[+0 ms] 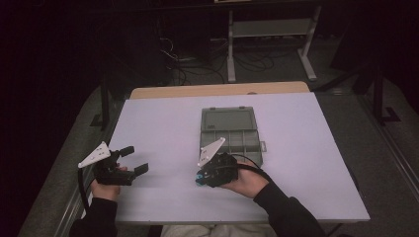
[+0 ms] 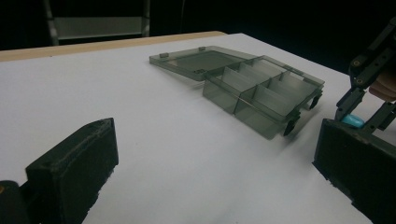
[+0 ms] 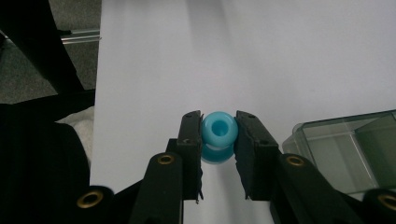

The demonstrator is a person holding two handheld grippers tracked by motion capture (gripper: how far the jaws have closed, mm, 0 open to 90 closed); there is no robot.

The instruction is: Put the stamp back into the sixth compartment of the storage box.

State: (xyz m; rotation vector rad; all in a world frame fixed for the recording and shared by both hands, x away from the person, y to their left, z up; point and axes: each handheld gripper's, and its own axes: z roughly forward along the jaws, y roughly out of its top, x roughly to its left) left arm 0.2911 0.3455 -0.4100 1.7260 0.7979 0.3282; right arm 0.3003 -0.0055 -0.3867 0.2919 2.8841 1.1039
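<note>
A: Between the right gripper's (image 3: 218, 135) jaws sits a blue ring (image 3: 218, 130), pinched on opposite sides just above the table (image 1: 163, 123).

B: Handling?

A: Looks light, stiff and smooth, so it might slip; the outer rim seems the best hold.

B: Nearby?

A: An open box (image 1: 230, 129) is just beside it. Left gripper (image 1: 134, 160) is spread wide, empty.
</note>
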